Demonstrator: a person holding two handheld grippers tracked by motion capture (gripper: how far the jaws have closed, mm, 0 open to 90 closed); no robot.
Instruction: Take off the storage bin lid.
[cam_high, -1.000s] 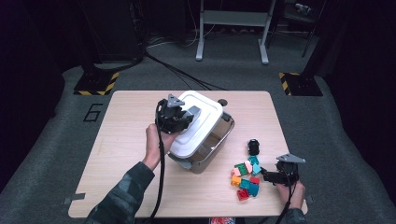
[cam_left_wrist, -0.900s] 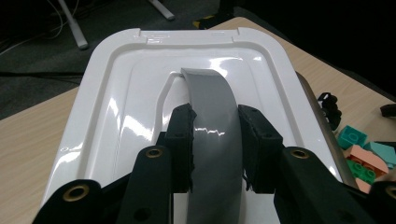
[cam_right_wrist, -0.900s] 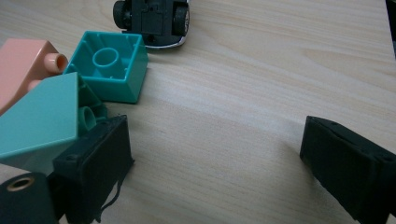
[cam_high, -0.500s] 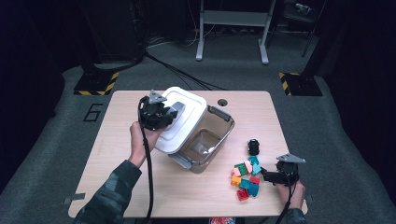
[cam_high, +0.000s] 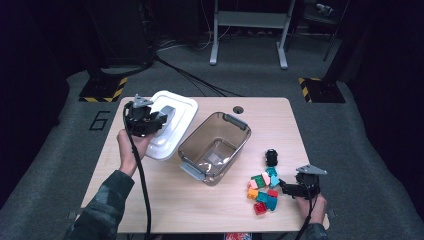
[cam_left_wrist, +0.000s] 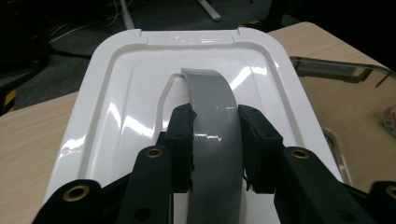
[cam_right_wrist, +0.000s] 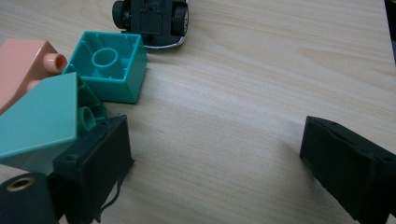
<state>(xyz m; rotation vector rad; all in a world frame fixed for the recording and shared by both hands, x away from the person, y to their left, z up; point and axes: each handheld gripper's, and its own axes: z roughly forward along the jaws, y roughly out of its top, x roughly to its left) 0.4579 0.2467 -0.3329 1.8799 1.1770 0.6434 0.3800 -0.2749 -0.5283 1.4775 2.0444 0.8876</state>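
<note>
My left gripper is shut on the grey handle of a white lid, its jaws pressing the handle from both sides. The lid is held tilted over the table's left part, to the left of a clear brownish bin that stands uncovered. At the front right my right gripper rests open on the table with nothing between its jaws. Its left fingertip lies against a pile of coloured bricks, among them a teal brick and a pink brick.
A small black toy car lies just beyond the bricks, and shows upside down as the toy car in the right gripper view. A round hole sits near the table's far edge. Bare wood lies at the front left.
My left gripper has carried the white lid leftward off the bin, which now stands uncovered. The right gripper and the bricks have stayed put.
</note>
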